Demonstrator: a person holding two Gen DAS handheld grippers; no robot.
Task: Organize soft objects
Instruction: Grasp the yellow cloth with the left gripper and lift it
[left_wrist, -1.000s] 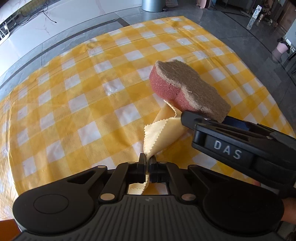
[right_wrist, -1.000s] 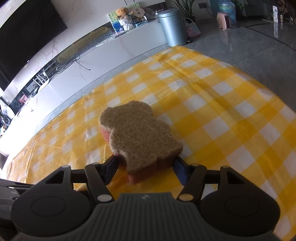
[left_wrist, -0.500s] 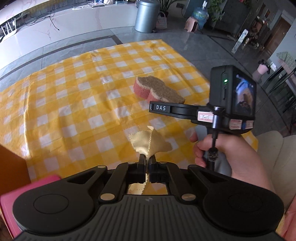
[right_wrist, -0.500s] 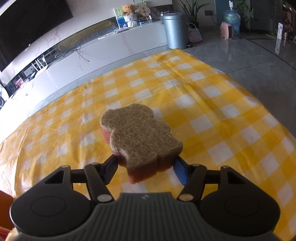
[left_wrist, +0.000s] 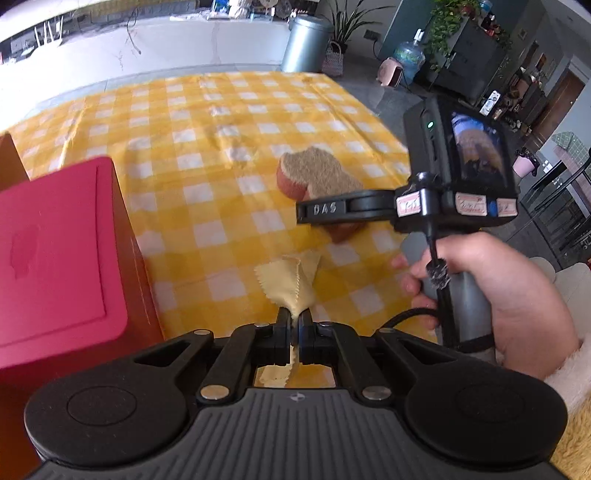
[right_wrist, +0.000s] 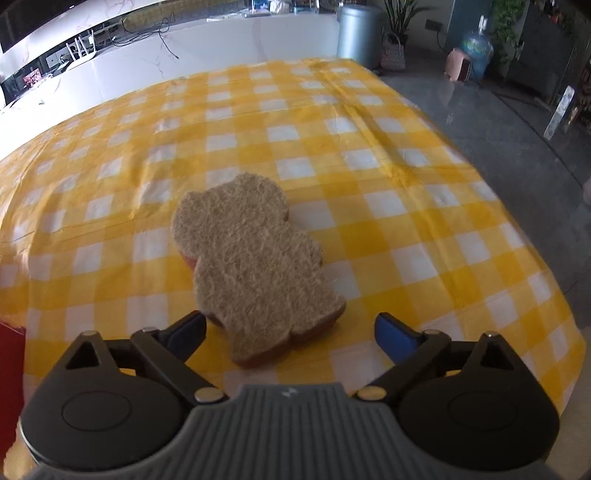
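My left gripper (left_wrist: 294, 320) is shut on a small pale yellow cloth (left_wrist: 290, 282), held above the yellow checked tablecloth (left_wrist: 207, 147). A bear-shaped sponge (right_wrist: 247, 266), brown scouring top over a red body, lies on the cloth. My right gripper (right_wrist: 290, 330) is open, its jaws apart on either side of the sponge's near end and not touching it. In the left wrist view the sponge (left_wrist: 316, 177) lies just beyond the right gripper (left_wrist: 328, 210).
A red box with a pink lid (left_wrist: 55, 254) stands at the left, close to my left gripper; its corner shows in the right wrist view (right_wrist: 11, 354). The table edge runs along the right (right_wrist: 517, 229). A metal bin (right_wrist: 356, 31) stands on the floor beyond.
My right gripper has opened and let go of the sponge, which now lies on the table. My left gripper has pulled back and up with the cloth; the red box has come into view.
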